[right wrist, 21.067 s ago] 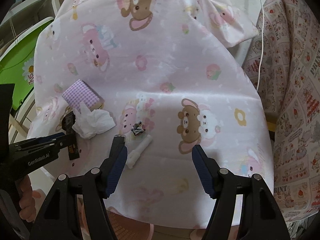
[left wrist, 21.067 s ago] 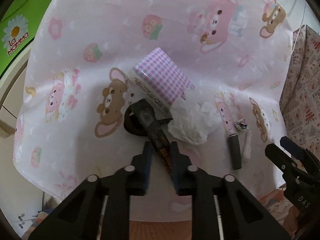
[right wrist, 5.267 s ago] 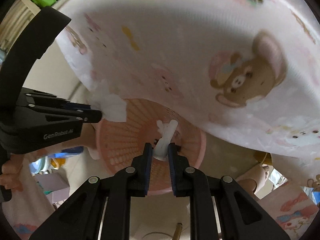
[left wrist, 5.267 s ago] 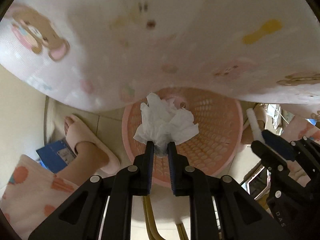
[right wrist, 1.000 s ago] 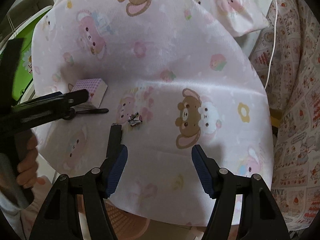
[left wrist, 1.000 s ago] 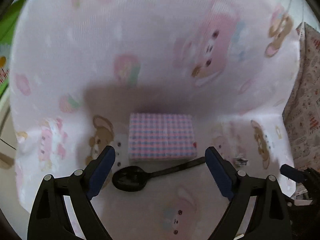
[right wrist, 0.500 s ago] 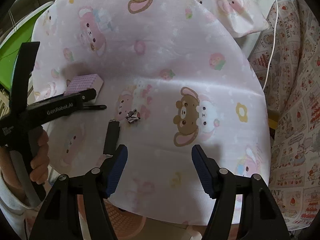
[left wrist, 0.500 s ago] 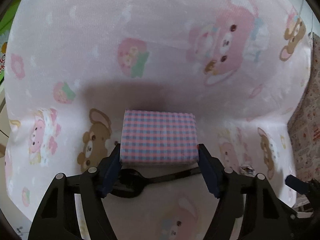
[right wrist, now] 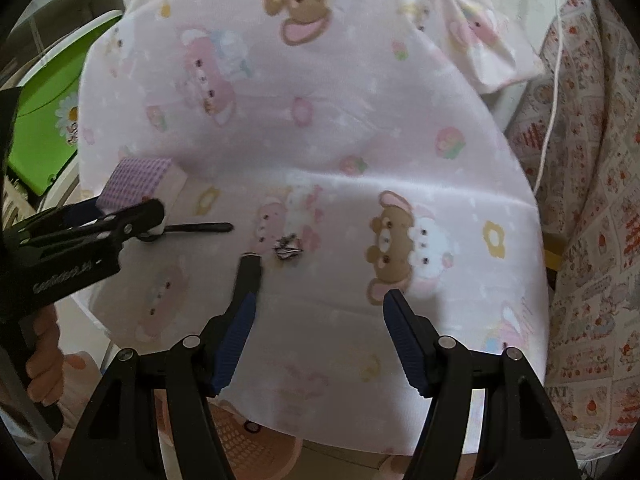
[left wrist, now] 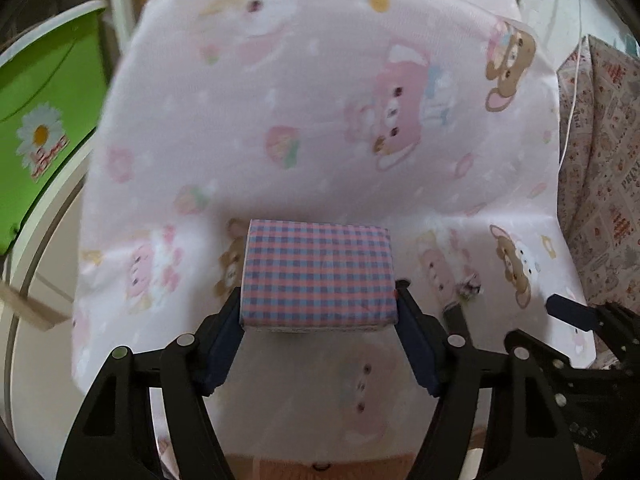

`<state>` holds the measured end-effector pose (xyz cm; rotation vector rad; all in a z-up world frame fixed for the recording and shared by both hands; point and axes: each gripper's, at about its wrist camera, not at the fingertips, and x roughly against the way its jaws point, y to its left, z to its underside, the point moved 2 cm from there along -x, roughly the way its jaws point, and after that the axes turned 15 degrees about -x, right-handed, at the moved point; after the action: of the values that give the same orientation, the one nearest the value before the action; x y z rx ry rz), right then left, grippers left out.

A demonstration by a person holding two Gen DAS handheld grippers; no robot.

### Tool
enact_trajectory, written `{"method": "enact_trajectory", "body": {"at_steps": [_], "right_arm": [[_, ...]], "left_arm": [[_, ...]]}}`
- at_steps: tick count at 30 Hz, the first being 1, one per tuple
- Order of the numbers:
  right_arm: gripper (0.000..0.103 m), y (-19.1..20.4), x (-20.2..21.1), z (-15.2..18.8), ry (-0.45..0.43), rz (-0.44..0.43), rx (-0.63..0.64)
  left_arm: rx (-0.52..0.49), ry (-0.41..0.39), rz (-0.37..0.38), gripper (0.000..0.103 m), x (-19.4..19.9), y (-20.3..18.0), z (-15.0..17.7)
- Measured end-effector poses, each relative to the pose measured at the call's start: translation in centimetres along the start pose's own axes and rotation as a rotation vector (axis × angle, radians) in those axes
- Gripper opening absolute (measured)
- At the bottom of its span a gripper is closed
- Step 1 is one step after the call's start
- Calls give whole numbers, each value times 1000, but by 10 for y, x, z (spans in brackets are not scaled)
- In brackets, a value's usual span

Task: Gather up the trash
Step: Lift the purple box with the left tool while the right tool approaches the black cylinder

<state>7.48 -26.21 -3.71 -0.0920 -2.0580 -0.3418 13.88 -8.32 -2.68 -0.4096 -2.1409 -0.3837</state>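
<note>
A pink-and-blue checked box (left wrist: 318,276) sits between the fingers of my left gripper (left wrist: 318,316), which is shut on it just above the pink bear-print tablecloth (left wrist: 320,100). The right wrist view shows the box (right wrist: 140,178) held at the table's left side, with a black plastic spoon (right wrist: 196,228) lying under it. My right gripper (right wrist: 318,332) is open and empty above the cloth's front edge. A dark tube (right wrist: 250,272) and a small crumpled foil scrap (right wrist: 288,250) lie just ahead of its left finger.
A pink plastic basket (right wrist: 256,444) stands on the floor under the table's front edge. A green bin (left wrist: 36,120) is at the left. A patterned cloth (right wrist: 592,240) hangs at the right.
My left gripper has closed from wide open onto the checked box and lifted it slightly. My right gripper has moved a little forward toward the tube and scrap.
</note>
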Motion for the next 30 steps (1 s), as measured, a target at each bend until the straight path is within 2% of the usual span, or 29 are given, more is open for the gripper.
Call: {"method": "enact_trajectory", "body": {"at_steps": [3,7,12,17,20,22,24,26,30], "right_arm": [[69,2,-5,1,25,-26,-18],[69,10,-7,4,13,-33,-2],[69,21,-5,6,10,-92,-7],[67,31,-8,12,-14,-57,30],[63,34,-13,16,-13,-42,38],[63,35,-18,16,-9,-37,37],[63,36,-24,16,3,-43,35],[63,35,-27,16,2,-35,32],[63,37,-29,16,-3,-34,43]], "left_arm": [[18,80,-15,70,-1,11,8],[34,112,-35,70,5,22,17],[70,100,-20,70,26,31,24],[64,97,-39,70,37,32,23],[78,61,-66,70,41,34,38],[81,86,-100,70,30,36,52],[110,142,-80,70,18,41,61],[134,133,-38,70,20,45,61],[96,104,-88,70,28,43,57]]}}
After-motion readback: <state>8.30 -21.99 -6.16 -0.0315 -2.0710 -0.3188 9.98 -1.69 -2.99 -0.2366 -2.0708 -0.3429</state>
